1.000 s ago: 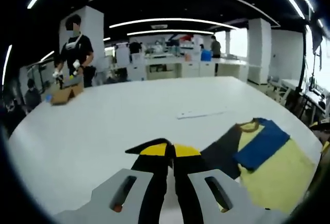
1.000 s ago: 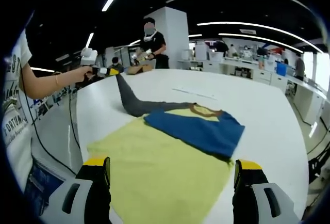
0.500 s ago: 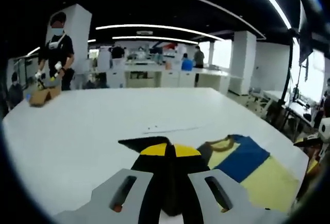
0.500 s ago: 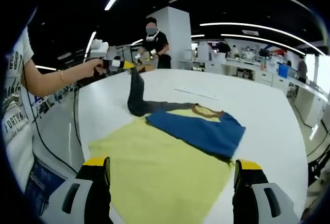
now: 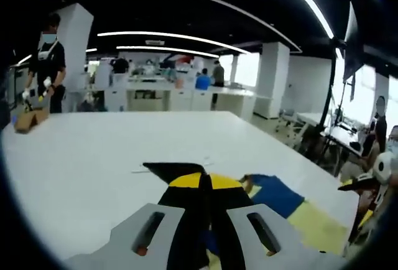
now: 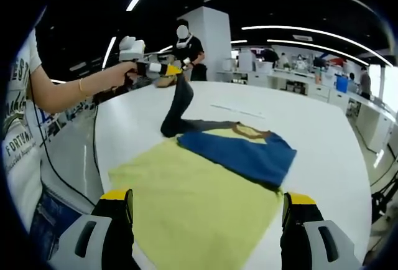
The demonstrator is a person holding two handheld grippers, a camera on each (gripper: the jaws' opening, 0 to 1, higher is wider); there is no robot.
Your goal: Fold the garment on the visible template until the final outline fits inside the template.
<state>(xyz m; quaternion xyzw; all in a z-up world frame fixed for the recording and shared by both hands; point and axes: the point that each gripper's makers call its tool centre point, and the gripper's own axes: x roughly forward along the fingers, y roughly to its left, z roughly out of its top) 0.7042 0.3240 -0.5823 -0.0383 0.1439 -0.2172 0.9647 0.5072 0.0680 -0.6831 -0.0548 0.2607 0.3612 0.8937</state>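
Right gripper view: the garment point(image 6: 205, 183) is seen spread on the white table point(image 6: 323, 133), yellow over most of its body, with a blue part point(image 6: 239, 155) already folded across the upper half and a brown-edged collar beside it. A dark grey sleeve point(image 6: 177, 108) is held up off the table by the left gripper point(image 6: 169, 69), whose yellow-tipped jaws are closed on the sleeve's end. The sleeve is judged to be lifted this way so that it can be carried over the body and laid inward, which would narrow the outline. No template edge can be made out beneath the cloth, so it cannot be told whether the outline fits yet.

The right gripper point(image 6: 208, 211) is held low over the near hem of the garment, its jaws spread wide and gripping nothing; it is judged to be kept ready to pin or smooth the cloth.

Left gripper view: the closed jaws are seen with dark cloth pinched between them, and the blue and yellow of the garment lie below to the right.

The table is wide, pale and mostly bare; a thin light strip point(image 6: 235, 112) lies beyond the garment. A large hall is seen around it, with a white pillar point(image 6: 211, 40), long ceiling lights and distant benches. A person in black point(image 6: 186, 55) stands at the far end beside a cardboard box point(image 5: 26, 121).
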